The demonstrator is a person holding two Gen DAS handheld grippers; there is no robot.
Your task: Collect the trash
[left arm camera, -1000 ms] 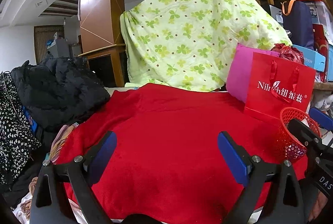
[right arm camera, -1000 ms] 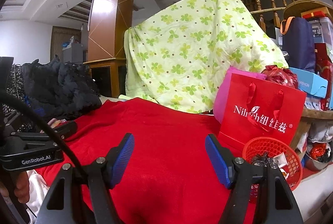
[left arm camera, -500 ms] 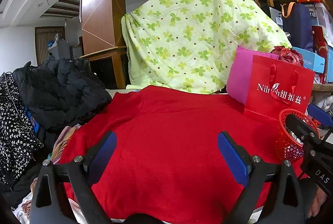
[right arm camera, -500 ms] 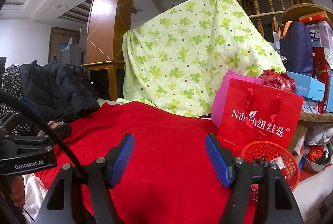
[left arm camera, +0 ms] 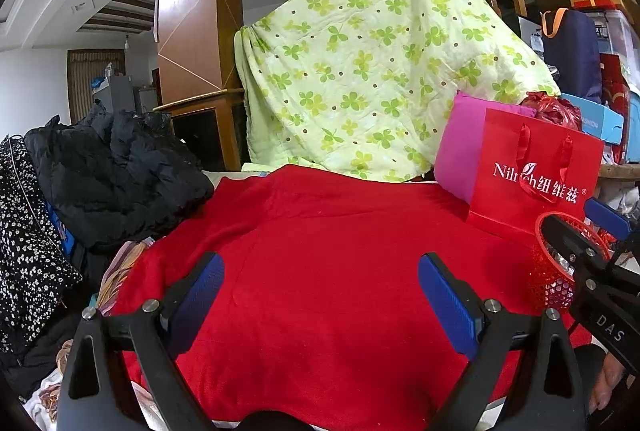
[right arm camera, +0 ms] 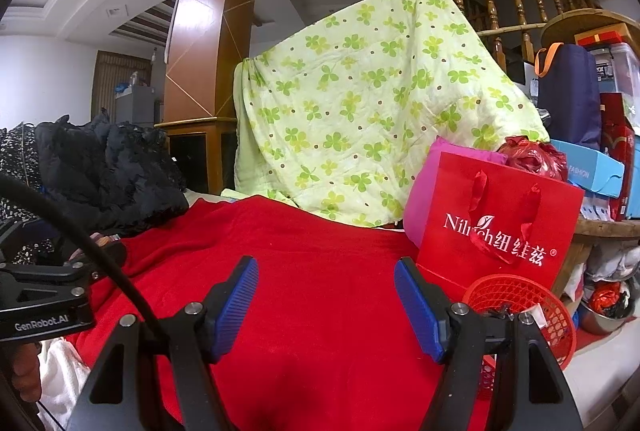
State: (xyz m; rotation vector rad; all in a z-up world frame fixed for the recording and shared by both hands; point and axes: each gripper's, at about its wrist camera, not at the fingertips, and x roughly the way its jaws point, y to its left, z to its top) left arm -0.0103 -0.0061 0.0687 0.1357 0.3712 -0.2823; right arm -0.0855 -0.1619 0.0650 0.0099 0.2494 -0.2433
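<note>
Both the left gripper (left arm camera: pixel 320 287) and the right gripper (right arm camera: pixel 326 291) hovered over the red blanket (left arm camera: pixel 340 251) with jaws apart and nothing between the blue pads. At the blanket's right edge stood the red mesh basket (right arm camera: pixel 520 295) containing scraps of trash. Just behind the basket a red gift bag (right arm camera: pixel 500 223) stood upright, and beyond it hung a green clover-print quilt (right arm camera: pixel 360 111).
</note>
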